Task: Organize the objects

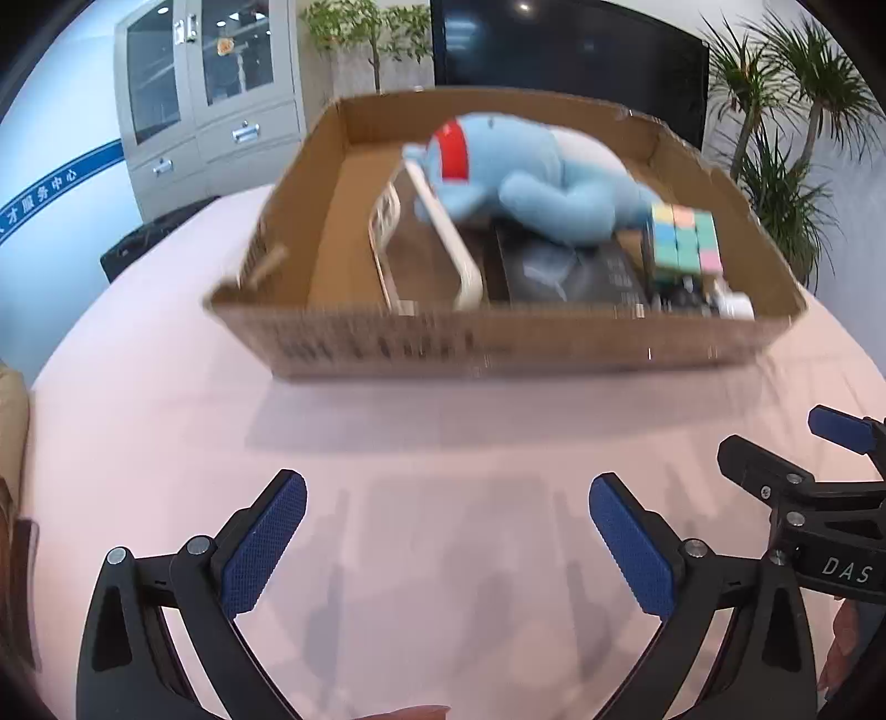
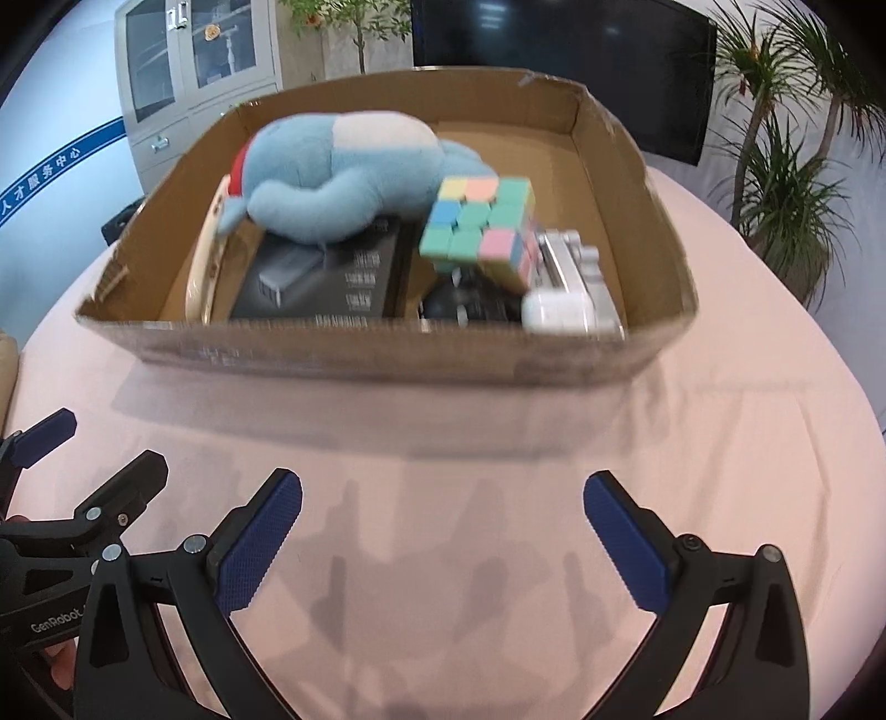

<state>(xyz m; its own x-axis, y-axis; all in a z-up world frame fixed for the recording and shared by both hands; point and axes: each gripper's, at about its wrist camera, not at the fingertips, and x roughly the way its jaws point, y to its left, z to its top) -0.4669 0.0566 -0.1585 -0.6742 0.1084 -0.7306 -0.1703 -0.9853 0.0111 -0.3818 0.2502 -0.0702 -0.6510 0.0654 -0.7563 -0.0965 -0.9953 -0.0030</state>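
- Left gripper [image 1: 447, 545]: spread wide, blue pads [image 1: 264, 545] well apart, nothing between them, low over the pink tablecloth [image 1: 443, 443] on the near side.
- Right gripper [image 2: 443, 545]: likewise spread wide and holding nothing, near side of the table, just beside the left one.
- Cardboard box [image 2: 387, 354]: open-topped, resting on the tablecloth at mid table, well apart from both grippers, on the far side of them.
- Blue plush toy [image 2: 343, 171]: inside the box, left-centre, lying across a black carton [image 2: 326, 277]; red band at its left end.
- Pastel puzzle cube [image 2: 479, 227]: inside the box, right of the plush, tilted, propped on dark items too blurred to identify.
- White case [image 2: 559, 315]: near-right corner of the box, against the near wall.
- Cream-rimmed tray [image 1: 426, 243]: inside the box, left of the black carton, standing tilted.
- Grey cabinet [image 1: 210, 99], dark screen [image 1: 570, 44] and potted plants [image 1: 786, 138]: far beyond the table.
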